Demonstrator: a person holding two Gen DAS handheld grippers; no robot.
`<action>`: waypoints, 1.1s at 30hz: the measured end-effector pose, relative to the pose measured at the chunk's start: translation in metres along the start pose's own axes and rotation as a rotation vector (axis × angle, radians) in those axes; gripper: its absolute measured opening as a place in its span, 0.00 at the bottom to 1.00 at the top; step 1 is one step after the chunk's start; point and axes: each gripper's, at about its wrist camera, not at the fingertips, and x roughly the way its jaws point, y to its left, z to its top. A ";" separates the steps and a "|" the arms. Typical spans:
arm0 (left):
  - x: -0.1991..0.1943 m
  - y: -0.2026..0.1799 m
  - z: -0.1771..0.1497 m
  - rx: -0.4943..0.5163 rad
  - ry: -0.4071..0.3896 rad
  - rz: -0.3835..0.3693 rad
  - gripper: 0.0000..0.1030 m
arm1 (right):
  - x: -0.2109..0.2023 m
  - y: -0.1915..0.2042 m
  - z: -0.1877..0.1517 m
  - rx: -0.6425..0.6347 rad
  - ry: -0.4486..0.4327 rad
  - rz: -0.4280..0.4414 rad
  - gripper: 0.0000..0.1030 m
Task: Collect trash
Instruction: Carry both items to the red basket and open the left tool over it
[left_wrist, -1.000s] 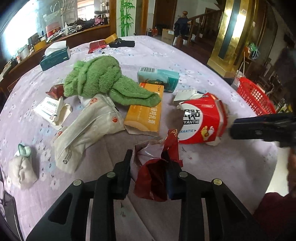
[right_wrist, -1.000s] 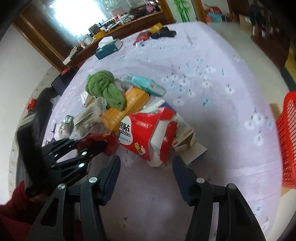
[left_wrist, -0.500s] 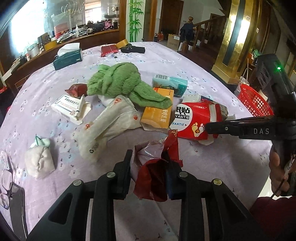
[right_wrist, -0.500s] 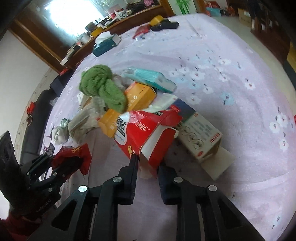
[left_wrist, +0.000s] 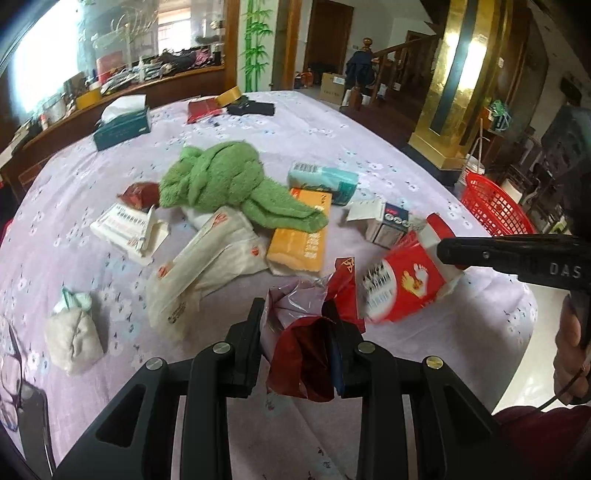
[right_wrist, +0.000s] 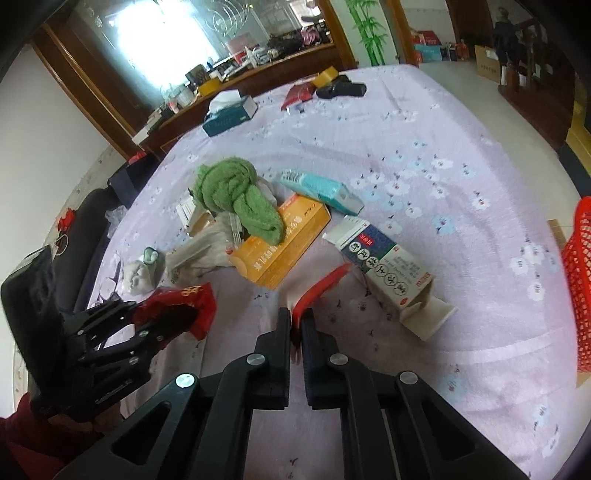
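- The left gripper (left_wrist: 297, 334) was clamped on a crumpled red wrapper (left_wrist: 310, 354), which bulged between its fingers and hung below them, clear of the cloth.
- The right gripper (right_wrist: 296, 325) had its jaws pressed together on the edge of a red carton (left_wrist: 402, 284); from its own camera only a thin red flap showed between the pads, blurred, so how much of the carton was raised is hard to judge.
- From the left wrist, the red carton looked tilted, hanging from the right gripper's fingers just beside the wrapper.
- A blue-and-white box (right_wrist: 388, 266) lay on its side on the lilac flowered tablecloth (right_wrist: 424, 166), just beyond the right gripper.
- An orange box (left_wrist: 301, 240) lay near the middle, with a knotted green towel (left_wrist: 225, 181) draped over its far end.
- A teal packet (left_wrist: 323, 181), cream paper bags (left_wrist: 207, 262) and a small white bundle (left_wrist: 74, 338) lay around them.
- A red mesh basket (left_wrist: 493, 210) stood off the table's right edge.
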 end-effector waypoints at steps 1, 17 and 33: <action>0.000 -0.001 0.001 0.003 -0.001 -0.006 0.28 | -0.004 0.001 -0.001 -0.001 -0.010 -0.005 0.06; 0.001 -0.007 0.004 0.047 -0.007 -0.046 0.28 | -0.013 0.006 -0.020 0.017 0.001 -0.008 0.08; -0.006 -0.018 0.015 0.068 -0.024 -0.085 0.28 | -0.018 0.005 -0.021 0.051 -0.021 -0.033 0.08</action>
